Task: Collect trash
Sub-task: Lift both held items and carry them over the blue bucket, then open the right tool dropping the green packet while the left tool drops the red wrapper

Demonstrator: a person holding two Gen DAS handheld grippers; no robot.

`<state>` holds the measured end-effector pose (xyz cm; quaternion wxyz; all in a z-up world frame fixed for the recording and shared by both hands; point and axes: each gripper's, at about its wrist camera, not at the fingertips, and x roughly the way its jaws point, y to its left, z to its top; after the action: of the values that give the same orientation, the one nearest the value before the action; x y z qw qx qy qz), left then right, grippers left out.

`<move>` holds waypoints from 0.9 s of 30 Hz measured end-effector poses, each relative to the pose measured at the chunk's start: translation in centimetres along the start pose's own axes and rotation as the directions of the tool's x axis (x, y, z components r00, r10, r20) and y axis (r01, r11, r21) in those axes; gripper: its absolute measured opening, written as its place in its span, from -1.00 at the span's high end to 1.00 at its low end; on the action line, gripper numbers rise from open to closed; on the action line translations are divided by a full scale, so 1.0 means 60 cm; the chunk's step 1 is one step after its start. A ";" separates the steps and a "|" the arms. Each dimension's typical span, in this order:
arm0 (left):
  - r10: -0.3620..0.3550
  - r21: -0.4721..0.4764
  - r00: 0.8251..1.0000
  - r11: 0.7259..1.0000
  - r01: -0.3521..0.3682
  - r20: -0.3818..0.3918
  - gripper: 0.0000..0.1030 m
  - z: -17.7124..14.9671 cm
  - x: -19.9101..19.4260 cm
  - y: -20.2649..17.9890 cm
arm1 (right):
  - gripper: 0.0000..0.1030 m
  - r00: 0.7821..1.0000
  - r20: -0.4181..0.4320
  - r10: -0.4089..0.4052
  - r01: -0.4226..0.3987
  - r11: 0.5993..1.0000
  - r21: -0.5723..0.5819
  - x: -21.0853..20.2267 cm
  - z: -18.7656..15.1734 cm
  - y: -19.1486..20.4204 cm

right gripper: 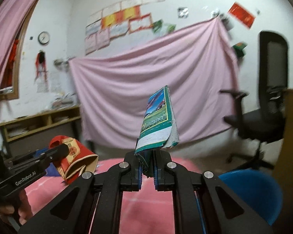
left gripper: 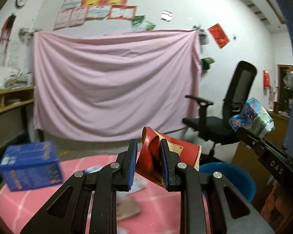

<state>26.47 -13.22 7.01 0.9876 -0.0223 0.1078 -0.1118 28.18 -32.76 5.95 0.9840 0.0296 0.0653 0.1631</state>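
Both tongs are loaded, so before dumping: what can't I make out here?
- Blue bin: inside hidden by its rim and the tongs' frames, both views.
- Blue box: print motion-blurred, left view.
- Papers on the pink table: blurred, partly behind the left tongs.
- Flattened carton: lower end buried in the right tongs.

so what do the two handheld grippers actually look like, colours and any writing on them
Both are matte black linkage frames with triangular cutouts and round silver pivot pins. The left gripper and right gripper each carry ribbed blue pads on their fingers. White lettering reads "GenRobot.AI" on the left one's side and "DAS" on the right one's.
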 end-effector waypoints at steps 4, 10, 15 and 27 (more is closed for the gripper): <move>-0.072 0.016 0.997 0.997 0.072 0.022 0.63 0.016 0.039 -0.063 | 0.87 0.993 0.055 -0.106 0.105 0.994 0.022 -0.029 0.007 -0.053; -0.159 0.042 0.987 0.986 0.159 -0.005 0.62 0.010 0.102 -0.154 | 0.87 0.971 0.039 -0.236 0.233 0.970 0.067 -0.046 -0.004 -0.132; -0.192 0.004 0.975 0.981 0.193 -0.114 0.62 -0.009 0.170 -0.210 | 0.86 0.954 -0.063 -0.293 0.298 0.949 0.103 -0.038 -0.028 -0.192; -0.195 -0.073 0.923 0.981 0.181 -0.333 0.61 -0.045 0.283 -0.257 | 0.85 0.904 -0.331 -0.270 0.340 0.924 0.173 0.012 -0.098 -0.281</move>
<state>38.70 -32.12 1.87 0.9385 -0.0331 0.2753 -0.2058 33.37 -48.27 -1.31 0.9659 0.1059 0.2363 0.0001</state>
